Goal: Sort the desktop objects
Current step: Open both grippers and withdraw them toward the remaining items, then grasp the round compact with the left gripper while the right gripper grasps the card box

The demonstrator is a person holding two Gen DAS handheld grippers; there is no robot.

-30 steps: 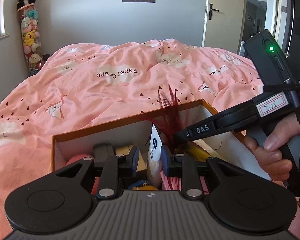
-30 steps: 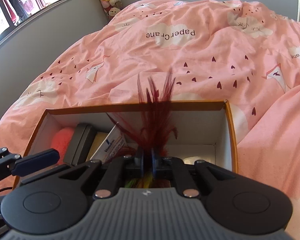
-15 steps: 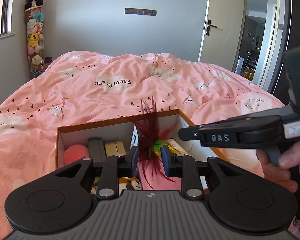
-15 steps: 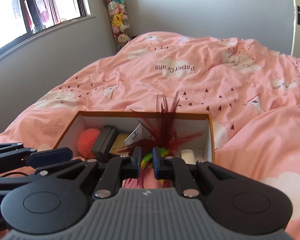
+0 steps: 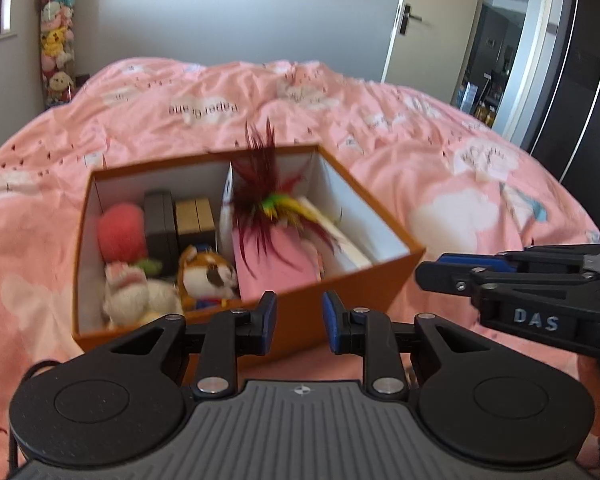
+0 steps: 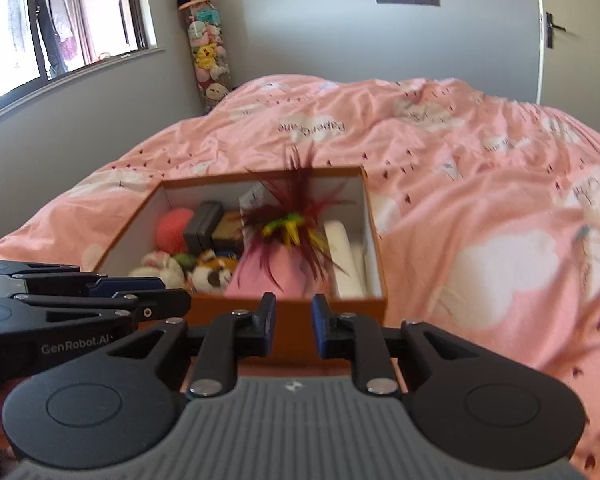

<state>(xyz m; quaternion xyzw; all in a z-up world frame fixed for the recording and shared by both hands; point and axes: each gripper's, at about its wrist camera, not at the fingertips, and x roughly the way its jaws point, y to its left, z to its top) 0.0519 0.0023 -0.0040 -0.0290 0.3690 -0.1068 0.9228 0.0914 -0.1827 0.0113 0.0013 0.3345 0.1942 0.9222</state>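
Observation:
An orange box (image 5: pixel 380 276) (image 6: pixel 220 308) with a white inside sits on the pink bed cover. A dark red feather toy (image 5: pixel 264 196) (image 6: pixel 296 220) with a green and yellow middle lies in it, over a pink item (image 5: pixel 272 256). Also inside are a pink ball (image 5: pixel 122 232), a black case (image 5: pixel 160 224), a wooden block (image 5: pixel 194 216) and plush toys (image 5: pixel 208 276). My left gripper (image 5: pixel 299 320) is open and empty, just short of the box's near wall. My right gripper (image 6: pixel 293 324) is also short of that wall, its jaws opening with nothing between them.
The pink bed cover (image 5: pixel 380 120) (image 6: pixel 460 180) spreads all around the box. A tall tube of plush toys (image 6: pixel 206 52) stands in the far corner by a window. A door (image 5: pixel 428 28) stands at the back right. Each gripper shows at the edge of the other's view.
Both grippers have drawn back from the box. The right gripper let go of the feather toy, which now lies in the box, and its jaws have widened.

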